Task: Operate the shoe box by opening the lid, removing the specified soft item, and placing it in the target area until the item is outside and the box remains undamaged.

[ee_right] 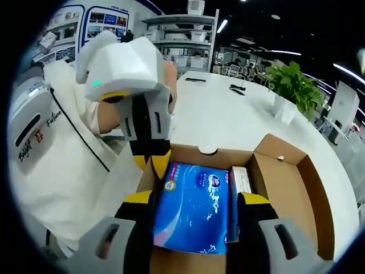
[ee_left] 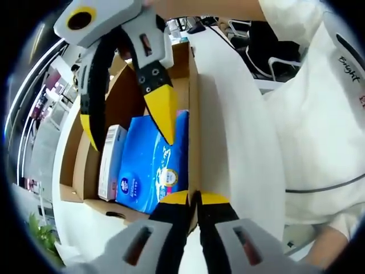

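Left gripper (ee_left: 193, 198) clamped on shoe box (ee_left: 193, 108) side wall; right gripper (ee_right: 197, 200) jaws apart, straddling blue tissue pack (ee_right: 194, 208) inside box on white table (ee_right: 228, 120)

A white bench (ee_right: 228, 123) carries the scene, its top running far toward a leafy green plant (ee_right: 293, 83) in a white pot at the far right. Small dark items (ee_right: 238, 88) lie on the far part of the bench, too small to identify. Behind stands a metal shelving unit (ee_right: 185, 34) with boxes, and posters (ee_right: 102, 25) hang on the wall at far left. In the left gripper view, a white chair (ee_left: 282, 65) sits beyond the bench edge, and green leaves (ee_left: 40, 237) show at the near left.
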